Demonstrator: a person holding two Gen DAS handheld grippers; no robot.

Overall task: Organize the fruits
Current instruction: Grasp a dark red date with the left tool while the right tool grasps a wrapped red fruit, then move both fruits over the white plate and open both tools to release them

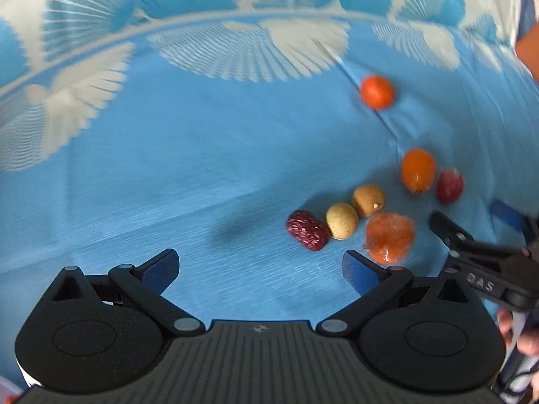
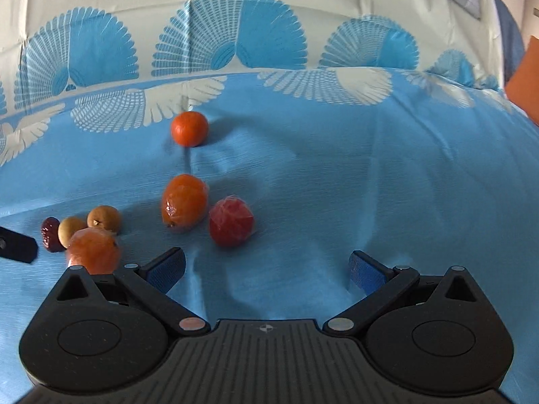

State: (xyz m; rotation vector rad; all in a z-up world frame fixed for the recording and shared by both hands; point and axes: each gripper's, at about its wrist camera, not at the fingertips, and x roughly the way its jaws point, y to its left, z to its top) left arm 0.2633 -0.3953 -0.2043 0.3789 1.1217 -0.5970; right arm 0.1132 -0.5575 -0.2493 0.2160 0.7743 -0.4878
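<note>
Small fruits lie loose on a blue cloth (image 1: 168,175). In the left wrist view a red date (image 1: 307,230), two tan longans (image 1: 341,220) (image 1: 368,199) and a wrapped orange fruit (image 1: 389,236) cluster ahead right of my open, empty left gripper (image 1: 261,267). A kumquat (image 1: 417,169), a wrapped red fruit (image 1: 449,186) and a far tangerine (image 1: 376,91) lie beyond. My right gripper (image 2: 267,271) is open and empty, with the red fruit (image 2: 231,221), kumquat (image 2: 184,200) and tangerine (image 2: 189,128) ahead left. It also shows in the left wrist view (image 1: 478,235).
The cloth (image 2: 370,185) has white fan patterns along its far border and a crease running past the tangerine. An orange object (image 2: 525,77) stands at the far right edge. The wrapped orange fruit (image 2: 94,249) sits just left of my right gripper's left finger.
</note>
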